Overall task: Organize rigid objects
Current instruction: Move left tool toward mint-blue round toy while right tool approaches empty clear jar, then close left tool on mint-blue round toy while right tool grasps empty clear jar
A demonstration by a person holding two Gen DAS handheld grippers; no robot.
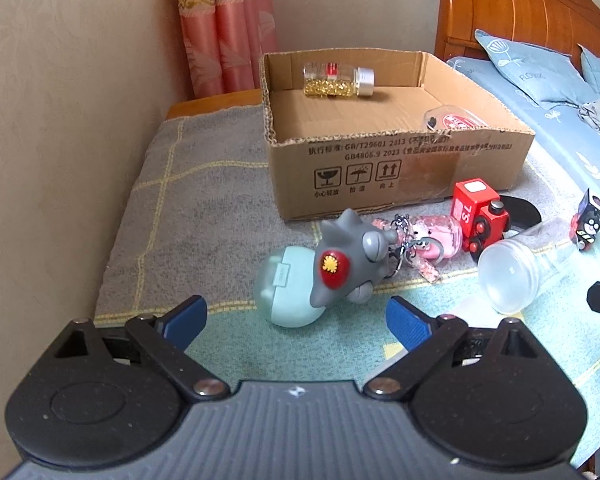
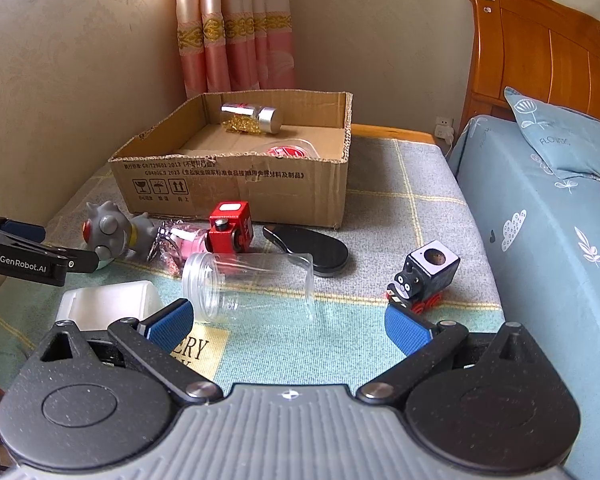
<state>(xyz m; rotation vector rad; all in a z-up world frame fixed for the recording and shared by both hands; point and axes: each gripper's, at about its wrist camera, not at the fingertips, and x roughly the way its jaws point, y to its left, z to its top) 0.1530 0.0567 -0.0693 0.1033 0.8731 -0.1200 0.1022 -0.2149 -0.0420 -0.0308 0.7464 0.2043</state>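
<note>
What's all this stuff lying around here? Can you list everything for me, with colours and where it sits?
cardboard box: one, brown, at the back of the blanket
small jar: one, clear with silver cap and gold bits, lying in the box
clear lidded container: one, red label, in the box near its front wall
grey monster toy: one, grey and red, in front of the box
mint case: one, pale green, under the monster
pink keychain: one, beside the monster
red train block: one, before the box
empty jar: one, clear, on its side
black case: one
black train toy: one, right side
white tub: one
left tool: open
right tool: open
</note>
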